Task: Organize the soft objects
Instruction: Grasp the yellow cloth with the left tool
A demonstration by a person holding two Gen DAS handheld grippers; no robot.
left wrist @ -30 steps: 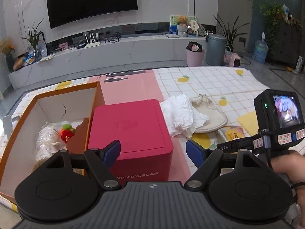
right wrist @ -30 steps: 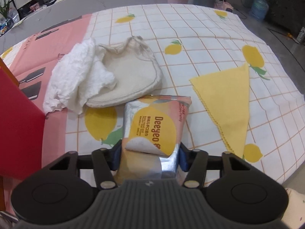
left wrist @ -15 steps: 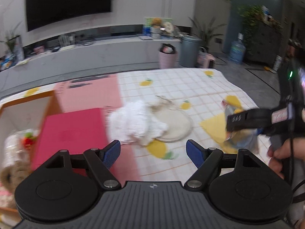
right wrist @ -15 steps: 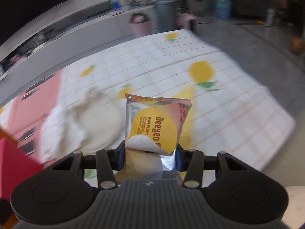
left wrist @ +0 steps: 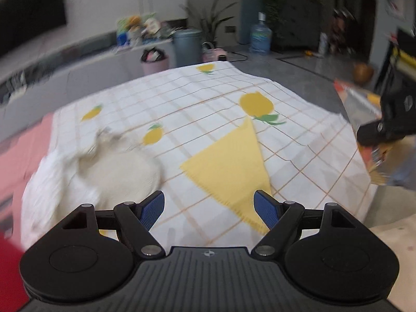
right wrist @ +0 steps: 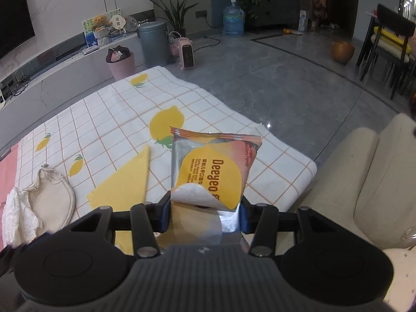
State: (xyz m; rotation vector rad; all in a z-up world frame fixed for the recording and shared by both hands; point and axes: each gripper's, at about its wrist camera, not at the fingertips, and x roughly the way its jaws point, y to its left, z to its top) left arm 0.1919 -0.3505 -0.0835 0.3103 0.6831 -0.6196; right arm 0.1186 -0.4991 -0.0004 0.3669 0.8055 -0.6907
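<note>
My right gripper is shut on an orange and silver Deeyeo wet-wipe pack, held up above the right end of the table. The pack and that gripper also show at the right edge of the left wrist view. My left gripper is open and empty, low over the lemon-print cloth. A yellow triangular cloth lies just ahead of it. A beige cloth bag and a white crumpled cloth lie to its left, blurred.
The checked lemon tablecloth ends at the right, with grey floor beyond. A cream sofa stands at the right. A red box corner shows at the lower left. A grey bin and a pink basket stand behind the table.
Both grippers have swung right. The right gripper has lifted the wipe pack off the table and carried it rightward. The red box and orange box have left the left wrist view.
</note>
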